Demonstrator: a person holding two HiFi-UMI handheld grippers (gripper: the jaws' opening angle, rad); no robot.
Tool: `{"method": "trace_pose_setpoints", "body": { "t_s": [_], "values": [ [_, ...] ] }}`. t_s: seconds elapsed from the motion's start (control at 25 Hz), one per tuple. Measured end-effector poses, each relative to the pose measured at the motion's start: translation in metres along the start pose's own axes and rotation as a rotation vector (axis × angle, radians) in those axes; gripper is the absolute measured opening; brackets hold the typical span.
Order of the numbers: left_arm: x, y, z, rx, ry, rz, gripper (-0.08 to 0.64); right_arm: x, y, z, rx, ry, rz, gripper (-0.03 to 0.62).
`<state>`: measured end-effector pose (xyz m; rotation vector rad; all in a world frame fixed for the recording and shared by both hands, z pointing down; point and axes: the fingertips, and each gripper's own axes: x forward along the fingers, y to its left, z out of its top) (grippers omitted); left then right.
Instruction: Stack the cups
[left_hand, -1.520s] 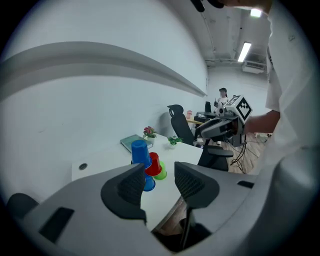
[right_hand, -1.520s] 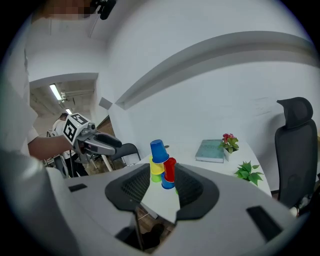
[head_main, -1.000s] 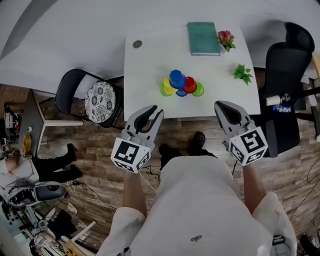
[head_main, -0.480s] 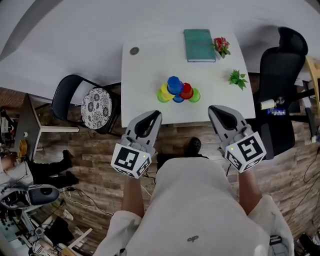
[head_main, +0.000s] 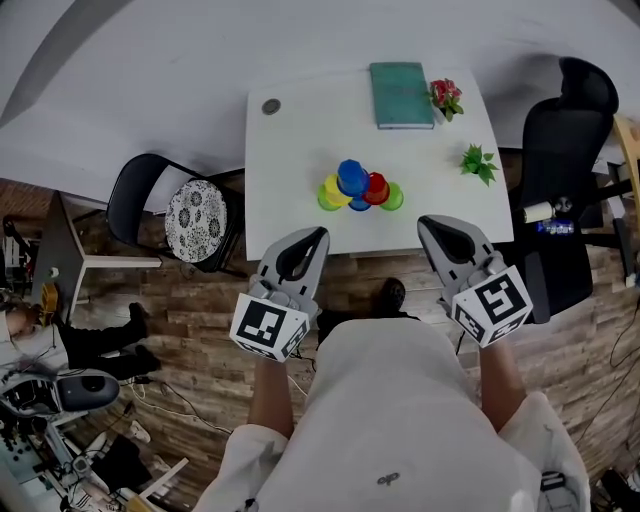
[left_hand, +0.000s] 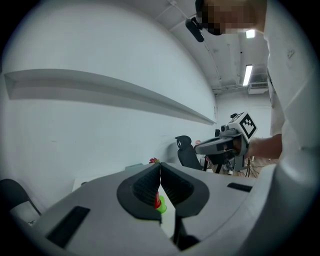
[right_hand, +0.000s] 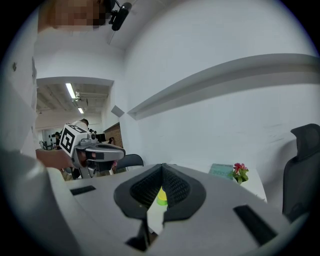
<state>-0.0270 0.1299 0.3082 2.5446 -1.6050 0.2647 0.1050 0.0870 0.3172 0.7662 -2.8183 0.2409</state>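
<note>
No word, number or brand name is legible in any view. The only signs are square black-and-white coded markers, patterns of blocks without letters. One stands on the upper face of the left cube (head_main: 268, 327), at the rear of the left gripper (head_main: 318, 234). Another stands on the right cube (head_main: 492, 304), at the rear of the right gripper (head_main: 426, 221). Each gripper view shows the other gripper's marker from the side. The person's pale shirt (head_main: 400, 400) bears a small dark mark (head_main: 384, 479), too small to read. The cover of the green book (head_main: 402, 95) on the table shows no print that can be made out.
</note>
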Motion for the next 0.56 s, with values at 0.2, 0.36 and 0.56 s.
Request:
{"method": "trace_pose_setpoints", "body": {
  "t_s": [0.2, 0.36, 0.56],
  "values": [
    [0.0009, 0.0006, 0.0014, -0.006, -0.005, 0.003, 0.021, -0.001, -0.0017, -0.0033, 0.006, 0.002, -0.001, 0.003],
    [0.0023, -0.0003, 0.0017, -0.008, -0.003, 0.004, 0.021, -0.0024, -0.002, -0.0059, 0.006, 0.004, -0.003, 0.003],
    [0.0076, -0.0027, 0.0012, -0.009, -0.002, -0.002, 0.021, -0.0041, -0.0058, -0.0093, 0.014, 0.016, -0.008, 0.003]
  ]
}}
